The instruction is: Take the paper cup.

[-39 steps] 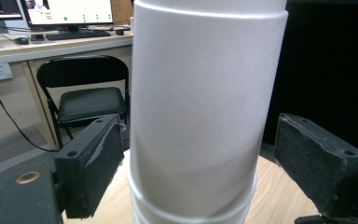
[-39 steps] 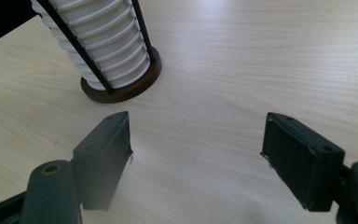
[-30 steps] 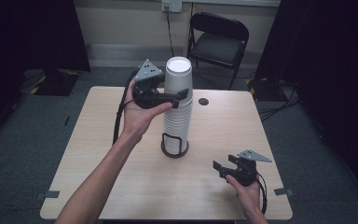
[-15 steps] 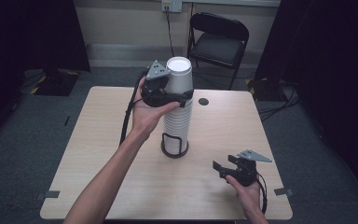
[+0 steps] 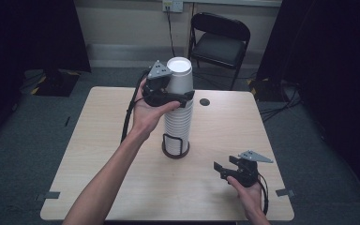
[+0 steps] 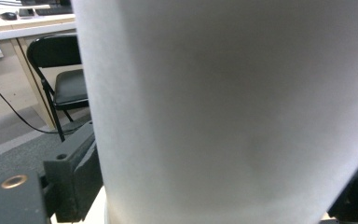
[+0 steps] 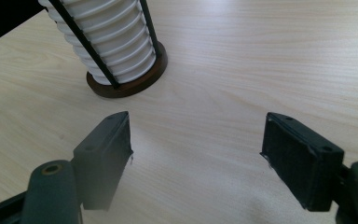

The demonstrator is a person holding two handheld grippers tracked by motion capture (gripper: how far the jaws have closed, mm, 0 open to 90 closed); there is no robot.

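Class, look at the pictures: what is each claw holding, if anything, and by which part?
The left claw grips the top white paper cup around its side wall. The right claw holds nothing.

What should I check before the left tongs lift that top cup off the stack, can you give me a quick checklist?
1. Left tongs around the top cup: ok, one jaw on each side of the cup wall.
2. Firm grip on that cup: cannot tell; the jaws have just been closing a little, pad contact is hidden.
3. One cup taken, not several: cannot tell; the jaws sit right at the seam with the cup stack.
4. Cup holder flat on the table: ok.
5. Right tongs free to steady the holder: ok, open, nothing between the jaws, resting apart from it.
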